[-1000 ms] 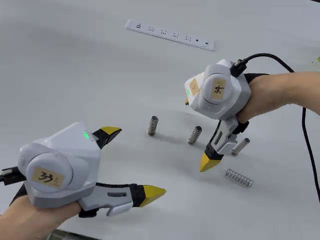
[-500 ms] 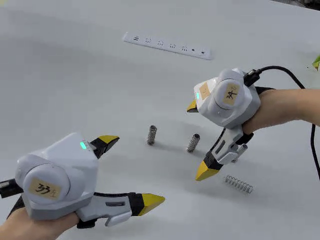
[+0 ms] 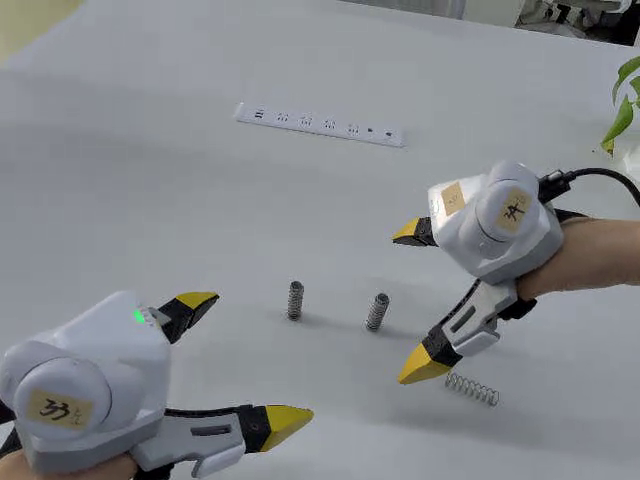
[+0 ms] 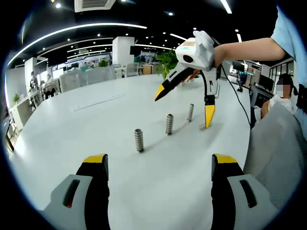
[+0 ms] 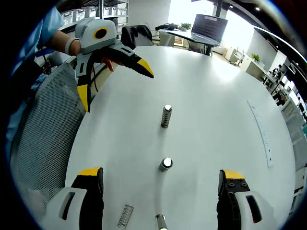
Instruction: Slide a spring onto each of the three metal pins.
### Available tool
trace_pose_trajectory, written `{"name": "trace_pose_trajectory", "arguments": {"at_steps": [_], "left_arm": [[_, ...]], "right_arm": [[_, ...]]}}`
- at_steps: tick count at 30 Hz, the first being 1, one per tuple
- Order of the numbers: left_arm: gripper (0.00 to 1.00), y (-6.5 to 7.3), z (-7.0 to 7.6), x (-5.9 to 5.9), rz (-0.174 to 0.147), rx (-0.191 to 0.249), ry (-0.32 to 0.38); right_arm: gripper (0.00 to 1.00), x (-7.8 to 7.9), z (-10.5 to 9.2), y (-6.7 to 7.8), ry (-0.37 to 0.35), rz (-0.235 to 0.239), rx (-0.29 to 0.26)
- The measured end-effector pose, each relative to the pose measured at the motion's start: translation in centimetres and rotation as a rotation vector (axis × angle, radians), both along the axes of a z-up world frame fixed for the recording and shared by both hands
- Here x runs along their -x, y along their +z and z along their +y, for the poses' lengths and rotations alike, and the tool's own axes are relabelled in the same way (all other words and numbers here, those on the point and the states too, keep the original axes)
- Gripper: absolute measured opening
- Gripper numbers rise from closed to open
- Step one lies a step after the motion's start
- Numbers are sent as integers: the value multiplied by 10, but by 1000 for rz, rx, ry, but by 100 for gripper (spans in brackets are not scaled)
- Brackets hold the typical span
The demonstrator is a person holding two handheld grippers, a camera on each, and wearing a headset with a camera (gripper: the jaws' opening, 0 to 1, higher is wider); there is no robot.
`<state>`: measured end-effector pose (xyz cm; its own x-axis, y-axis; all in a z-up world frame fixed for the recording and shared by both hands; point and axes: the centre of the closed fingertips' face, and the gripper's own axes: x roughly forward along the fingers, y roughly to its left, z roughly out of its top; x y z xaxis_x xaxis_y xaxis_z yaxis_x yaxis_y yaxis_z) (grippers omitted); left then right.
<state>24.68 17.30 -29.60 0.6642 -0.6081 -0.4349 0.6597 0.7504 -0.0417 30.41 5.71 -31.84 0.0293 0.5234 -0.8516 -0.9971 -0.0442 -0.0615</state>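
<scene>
Head view: we hold the right gripper [image 3: 408, 305] wide open, empty, near the loose spring [image 3: 471, 388], likely to grasp it. Left gripper [image 3: 252, 357] gapes empty too.

white power strip [image 3: 320, 124] on pale table [image 3: 120, 200], green plant leaves [image 3: 622, 100] well apart

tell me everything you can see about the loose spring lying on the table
The loose spring is a slim, open-wound coil of bare silvery wire, steel by its look. It lies on its side on the white table, on no pin. It sits close to the yellow lower tip of the open right gripper but apart from it; only the table touches it. In the right gripper view it lies beside a bare metal pin.
</scene>
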Motion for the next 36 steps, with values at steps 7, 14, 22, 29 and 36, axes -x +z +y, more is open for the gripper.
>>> {"name": "trace_pose_trajectory", "arguments": {"at_steps": [7, 14, 22, 29, 36], "left_arm": [[87, 3, -3, 0, -4, -4, -10], [87, 4, -11, 1, -3, -13, -36], [87, 4, -16, -1, -3, -18, -58], [87, 7, -20, -4, -10, -24, -69], [87, 7, -22, -5, -8, -32, -82]], "right_arm": [[99, 2, -29, 3, -68, -5, -30], [99, 12, -57, 4, -128, -6, -42], [99, 25, -81, 7, -195, -15, -70], [99, 42, -100, 6, -246, -19, -78], [99, 54, -114, 5, -309, -29, -106]]}}
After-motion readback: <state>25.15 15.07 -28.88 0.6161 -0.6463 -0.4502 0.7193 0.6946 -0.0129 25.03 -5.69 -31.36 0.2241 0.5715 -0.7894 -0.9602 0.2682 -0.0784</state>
